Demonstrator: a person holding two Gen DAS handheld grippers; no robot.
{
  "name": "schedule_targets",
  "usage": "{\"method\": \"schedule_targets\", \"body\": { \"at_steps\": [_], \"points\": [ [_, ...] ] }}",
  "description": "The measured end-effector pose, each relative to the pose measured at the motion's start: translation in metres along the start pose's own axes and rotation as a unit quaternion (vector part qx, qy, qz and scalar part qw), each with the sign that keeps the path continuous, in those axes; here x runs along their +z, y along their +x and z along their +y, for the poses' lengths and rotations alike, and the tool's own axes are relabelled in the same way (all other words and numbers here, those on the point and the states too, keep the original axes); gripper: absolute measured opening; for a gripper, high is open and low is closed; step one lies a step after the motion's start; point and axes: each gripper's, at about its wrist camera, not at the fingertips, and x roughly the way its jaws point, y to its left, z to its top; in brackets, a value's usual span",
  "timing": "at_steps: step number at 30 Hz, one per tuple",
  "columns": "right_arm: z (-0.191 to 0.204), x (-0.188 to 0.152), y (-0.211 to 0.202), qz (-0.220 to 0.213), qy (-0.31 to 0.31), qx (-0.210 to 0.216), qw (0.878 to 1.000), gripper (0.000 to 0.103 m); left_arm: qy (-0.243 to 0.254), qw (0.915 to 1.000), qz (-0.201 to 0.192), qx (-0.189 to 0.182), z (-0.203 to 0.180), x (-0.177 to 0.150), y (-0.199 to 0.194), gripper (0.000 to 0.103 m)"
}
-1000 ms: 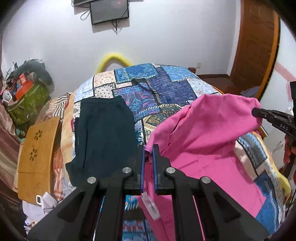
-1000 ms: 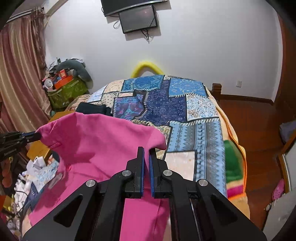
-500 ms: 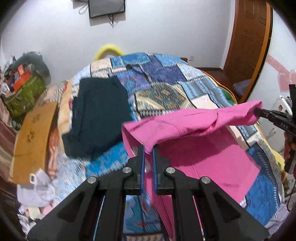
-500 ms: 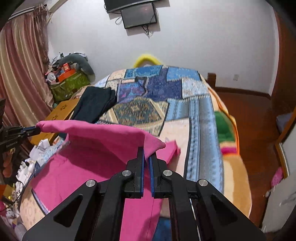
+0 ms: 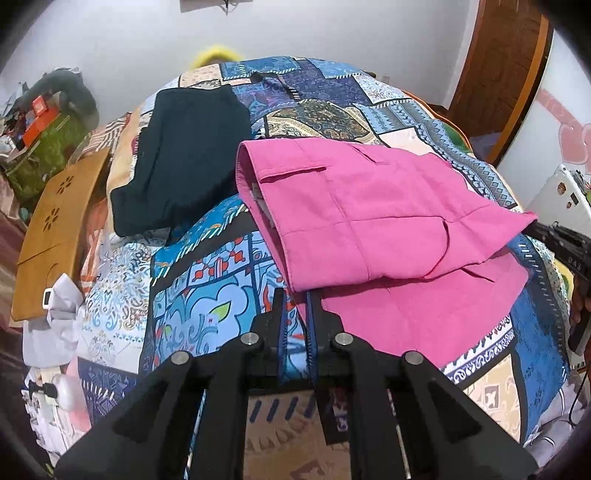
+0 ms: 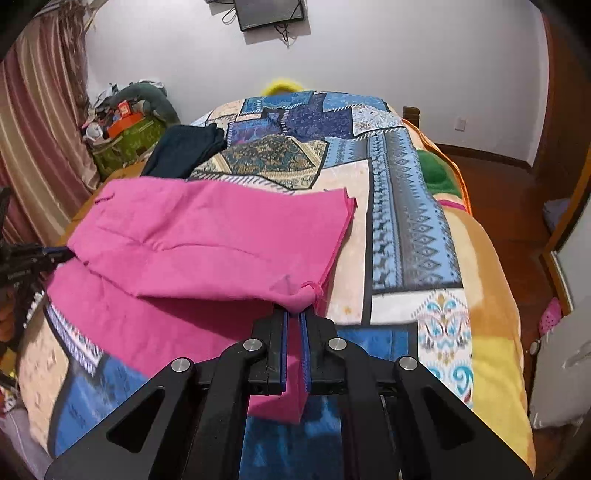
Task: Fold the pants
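Note:
The pink pants (image 5: pixel 369 218) lie on the patchwork bedspread (image 5: pixel 207 288), their far part folded back over the near part. They also show in the right wrist view (image 6: pixel 207 236). My left gripper (image 5: pixel 295 295) sits at the fold's near left corner with a small gap between its jaws; the cloth edge touches the tips. My right gripper (image 6: pixel 294 314) is at the near right corner, its jaws slightly parted around a bunch of pink cloth. Each gripper shows at the edge of the other's view: the right one (image 5: pixel 554 240), the left one (image 6: pixel 33 258).
Dark folded pants (image 5: pixel 184 155) lie on the bed's far left. A wooden board (image 5: pixel 55 221) and clutter stand left of the bed. A monitor (image 6: pixel 271 13) hangs on the far wall. Wooden floor (image 6: pixel 509 206) lies to the right.
Both grippers carried the lifted pink edge toward me and down, laying it over the near part. The jaws have parted a little from fully shut.

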Motion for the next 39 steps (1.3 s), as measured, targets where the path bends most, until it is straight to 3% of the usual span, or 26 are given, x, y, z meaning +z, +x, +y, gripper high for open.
{"method": "schedule_targets", "body": {
  "at_steps": [4,5,7,9,12,14,20,24,29,31,33,35,36,37,39],
  "points": [
    [0.009,-0.006,-0.008,0.009,-0.013,-0.002,1.0,0.007,-0.008,0.9999,-0.006,-0.003,0.002,-0.001,-0.012,0.018],
    [0.011,-0.007,-0.011,0.007,-0.017,-0.002,1.0,0.009,-0.008,0.9999,-0.008,0.0,0.003,-0.001,-0.015,0.024],
    [0.018,-0.007,-0.021,-0.003,-0.026,0.002,1.0,0.017,-0.005,0.9997,-0.019,0.012,0.002,0.002,-0.024,0.041],
    [0.025,-0.006,-0.027,-0.013,-0.033,0.006,0.999,0.03,-0.005,0.9993,-0.031,0.022,0.001,0.004,-0.032,0.076],
    [0.037,-0.001,-0.039,-0.031,-0.052,0.017,0.998,0.052,-0.002,0.9981,-0.054,0.029,-0.004,0.009,-0.042,0.089],
    [0.047,0.005,-0.04,-0.036,-0.076,0.017,0.996,0.065,0.006,0.9979,-0.057,0.031,-0.01,0.013,-0.044,0.091],
    [0.07,0.006,-0.001,0.018,-0.143,0.001,0.99,0.066,0.046,0.997,-0.052,0.033,-0.035,0.02,-0.034,0.092],
    [0.07,0.002,0.028,0.061,-0.153,-0.008,0.986,0.066,0.08,0.9953,-0.043,0.034,-0.054,0.021,-0.024,0.093],
    [0.072,0.014,0.041,0.05,-0.143,0.002,0.989,0.066,0.117,0.992,-0.03,0.037,-0.073,0.021,-0.008,0.093],
    [0.072,0.021,0.045,0.044,-0.13,0.029,0.99,0.065,0.123,0.9918,-0.02,0.029,-0.079,0.021,-0.001,0.093],
    [0.073,0.025,0.047,0.034,-0.113,0.051,0.992,0.058,0.129,0.9912,-0.015,0.025,-0.083,0.021,0.004,0.093],
    [0.073,0.029,0.05,0.033,-0.097,0.07,0.992,0.032,0.14,0.9896,-0.014,0.029,-0.089,0.021,0.009,0.093],
    [0.073,0.03,0.05,0.033,-0.092,0.077,0.992,0.025,0.145,0.9888,-0.018,0.03,-0.091,0.021,0.01,0.09],
    [0.074,0.031,0.05,0.036,-0.085,0.089,0.992,0.013,0.149,0.9882,-0.025,0.027,-0.092,0.021,0.011,0.085],
    [0.075,0.033,0.05,0.035,-0.079,0.092,0.992,0.009,0.154,0.9877,-0.025,0.015,-0.095,0.024,0.014,0.06]
  ]
}}
